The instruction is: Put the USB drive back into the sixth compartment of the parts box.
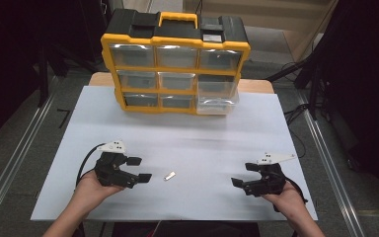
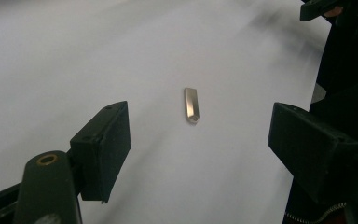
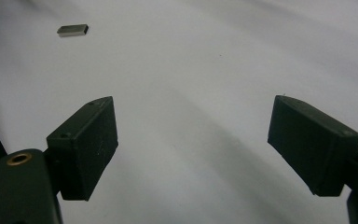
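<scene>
White sheet [image 1: 187, 138] covers the table; dark room around.

Count: 1 small metal piece [image 1: 170, 176], just ahead of the left gripper [image 1: 139, 169]. 1 yellow-black organizer [image 1: 175, 61] with 9 clear drawers (3x3, one pulled partway out). 2 grippers, left plus right gripper [image 1: 243, 174]. 1 white bench [image 1: 187, 138].

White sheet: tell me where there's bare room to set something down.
Widest free patch: the white sheet between the drawer box and both grippers. Also free: between the metal piece and right gripper. Tight: between left gripper and the metal piece.
</scene>
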`<action>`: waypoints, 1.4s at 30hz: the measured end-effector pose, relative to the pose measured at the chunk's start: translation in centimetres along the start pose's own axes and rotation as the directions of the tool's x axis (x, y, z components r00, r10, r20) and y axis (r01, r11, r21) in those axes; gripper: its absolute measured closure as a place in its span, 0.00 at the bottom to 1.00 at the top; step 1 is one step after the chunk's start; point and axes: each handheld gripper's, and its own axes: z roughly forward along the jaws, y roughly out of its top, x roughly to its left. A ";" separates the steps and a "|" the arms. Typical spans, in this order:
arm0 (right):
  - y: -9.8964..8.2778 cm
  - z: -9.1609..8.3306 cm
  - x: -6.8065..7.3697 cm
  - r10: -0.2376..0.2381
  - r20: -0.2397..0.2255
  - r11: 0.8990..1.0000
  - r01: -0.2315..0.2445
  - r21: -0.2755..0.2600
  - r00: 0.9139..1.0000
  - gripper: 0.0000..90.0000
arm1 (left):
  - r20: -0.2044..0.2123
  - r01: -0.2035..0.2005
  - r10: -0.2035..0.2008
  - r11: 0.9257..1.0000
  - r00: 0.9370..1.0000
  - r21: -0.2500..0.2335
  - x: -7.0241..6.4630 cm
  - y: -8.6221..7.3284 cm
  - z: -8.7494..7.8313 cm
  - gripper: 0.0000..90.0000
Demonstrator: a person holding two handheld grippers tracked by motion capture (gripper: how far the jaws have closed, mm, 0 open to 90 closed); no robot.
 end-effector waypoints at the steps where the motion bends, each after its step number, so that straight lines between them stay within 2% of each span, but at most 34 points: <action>1: 0.0 0.0 0.0 0.001 0.001 1.000 -0.001 0.000 1.000 0.16 | 0.001 -0.008 0.008 1.000 1.000 0.003 0.0 0.2 0.2 0.25; 15: 0.0 0.0 -0.1 0.007 -0.002 1.000 -0.007 -0.002 1.000 0.16 | 0.013 -0.034 0.033 0.999 0.999 0.007 -0.1 2.0 1.5 0.25; 23: 0.1 0.0 -0.1 0.008 -0.004 1.000 -0.008 0.000 1.000 0.16 | 0.020 -0.065 0.065 0.997 0.998 0.029 -0.5 3.0 2.8 0.25; 30: 0.1 0.1 -0.3 0.004 -0.005 1.000 -0.004 0.005 1.000 0.16 | 0.032 -0.082 0.081 0.996 0.996 0.040 -0.6 3.4 3.8 0.25; 42: 0.1 0.1 -0.3 0.001 0.002 1.000 -0.001 0.006 1.000 0.16 | 0.032 -0.087 0.085 0.994 0.996 0.061 -0.8 3.8 5.6 0.25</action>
